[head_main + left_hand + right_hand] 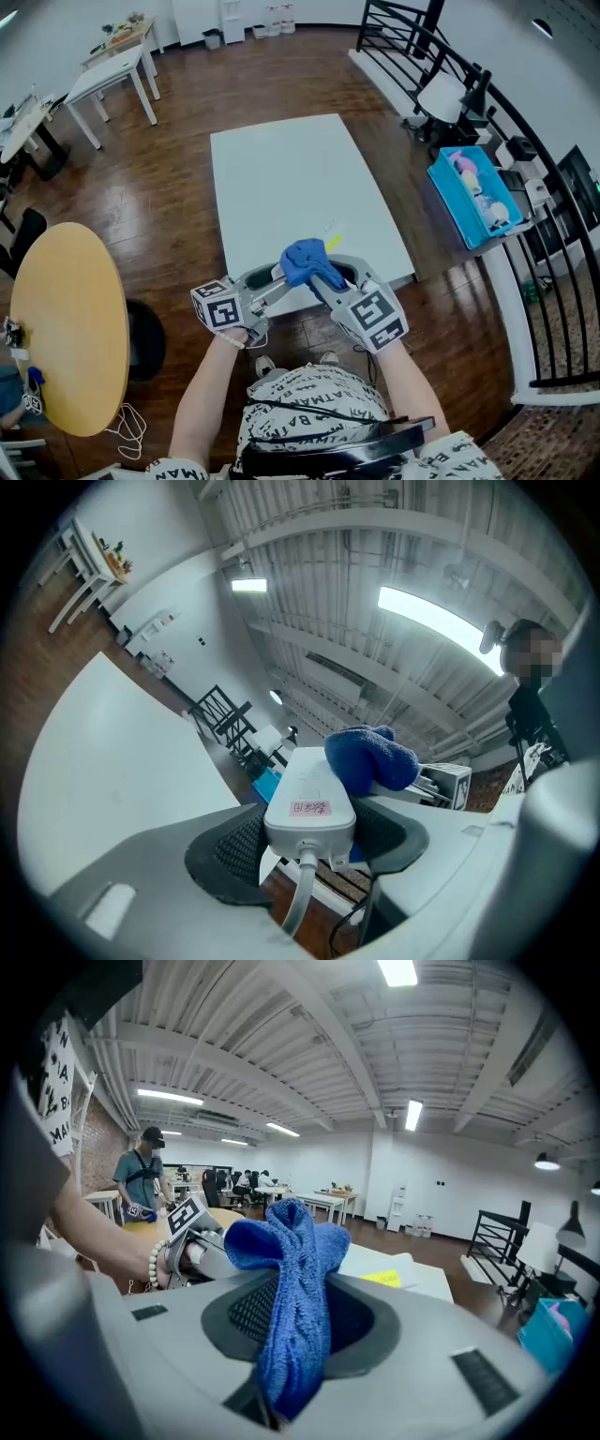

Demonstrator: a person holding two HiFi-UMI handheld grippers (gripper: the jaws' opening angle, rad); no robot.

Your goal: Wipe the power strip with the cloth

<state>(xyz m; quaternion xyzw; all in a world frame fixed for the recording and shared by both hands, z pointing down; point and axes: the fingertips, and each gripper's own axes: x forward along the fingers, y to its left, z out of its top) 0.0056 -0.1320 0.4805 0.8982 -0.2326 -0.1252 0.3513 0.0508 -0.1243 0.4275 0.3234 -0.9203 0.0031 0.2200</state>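
Clamping the white power strip (302,785) in the left gripper (314,841), pink sticker (311,808) bearing writing too small for reading. Pinching the blue cloth (281,1241) in the right gripper (305,1321), pressing it on the strip's far end.

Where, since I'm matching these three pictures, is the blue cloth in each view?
Head view: low centre, blue cloth over the white table's near edge.
Left gripper view: right of centre, against the power strip, at its far end.
Right gripper view: centre, clamped by the right gripper.
Shared landmark: the white table.
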